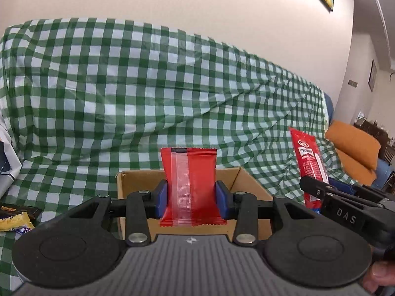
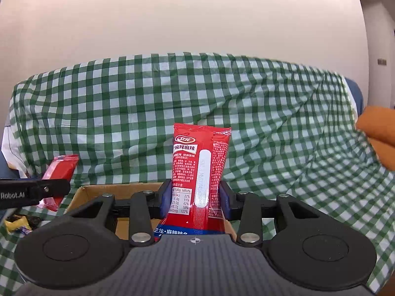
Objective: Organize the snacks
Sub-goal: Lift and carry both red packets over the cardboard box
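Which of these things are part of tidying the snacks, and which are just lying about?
Part of the job:
- plain red packet, clamped in the left gripper
- printed red packet, clamped in the right gripper
- cardboard box
- yellow snacks

Lying about:
- checked cloth
- orange cushions

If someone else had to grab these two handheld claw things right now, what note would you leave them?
Left gripper: jaws shut on a plain red snack packet, held upright over the cardboard box.
Right gripper: jaws shut on a taller red printed snack pouch, also upright above the box.
The box sits on the green checked cloth; what I can see of its inside looks empty.
Done: both snacks picked up.
Left: set both in the box, then probably fetch the yellow and dark wrapped snacks lying on the cloth to the left.
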The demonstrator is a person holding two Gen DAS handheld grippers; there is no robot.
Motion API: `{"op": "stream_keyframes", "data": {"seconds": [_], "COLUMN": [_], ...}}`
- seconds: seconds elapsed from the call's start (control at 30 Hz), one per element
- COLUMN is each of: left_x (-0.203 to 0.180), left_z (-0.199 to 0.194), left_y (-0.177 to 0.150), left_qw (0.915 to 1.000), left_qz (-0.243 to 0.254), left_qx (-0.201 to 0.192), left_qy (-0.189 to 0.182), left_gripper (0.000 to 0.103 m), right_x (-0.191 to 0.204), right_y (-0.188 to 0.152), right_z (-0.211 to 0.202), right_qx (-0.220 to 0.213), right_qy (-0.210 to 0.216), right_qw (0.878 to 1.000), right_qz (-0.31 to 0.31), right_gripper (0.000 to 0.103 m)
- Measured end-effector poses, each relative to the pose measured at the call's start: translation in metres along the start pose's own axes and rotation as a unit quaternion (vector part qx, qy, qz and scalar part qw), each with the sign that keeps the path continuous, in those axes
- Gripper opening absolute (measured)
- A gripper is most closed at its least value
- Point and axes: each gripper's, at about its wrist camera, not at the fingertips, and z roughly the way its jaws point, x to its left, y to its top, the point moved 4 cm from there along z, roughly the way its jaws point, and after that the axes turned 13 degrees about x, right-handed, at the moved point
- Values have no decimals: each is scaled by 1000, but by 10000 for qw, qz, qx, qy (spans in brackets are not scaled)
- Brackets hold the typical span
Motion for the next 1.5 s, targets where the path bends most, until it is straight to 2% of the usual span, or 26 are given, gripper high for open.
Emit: {"op": "stream_keyframes", "data": {"seconds": [0.17, 0.27, 0.5, 0.7, 1.5], "left_x": [1, 2, 5, 6, 9], "left_z": [20, 26, 27, 25, 21], "left_y": [-5, -5, -3, -3, 0], "left_qw": [9987, 9981, 9980, 9979, 9979], "left_qz": [-84, -108, -118, -152, -242], "left_qx": [492, 607, 623, 636, 598], "left_qy": [33, 11, 2, 3, -46], "left_gripper": [45, 45, 45, 45, 45], "right_x": [11, 7, 5, 16, 15], "right_y": [1, 3, 4, 2, 4], "right_z": [3, 3, 5, 3, 2], "right_qx": [38, 53, 132, 111, 127], "right_qy": [-91, -124, -131, -140, -116], "right_qw": [9993, 9994, 9998, 9994, 9991], "right_qz": [-364, -311, -121, -304, -383], "right_gripper": [41, 42, 42, 42, 42]}}
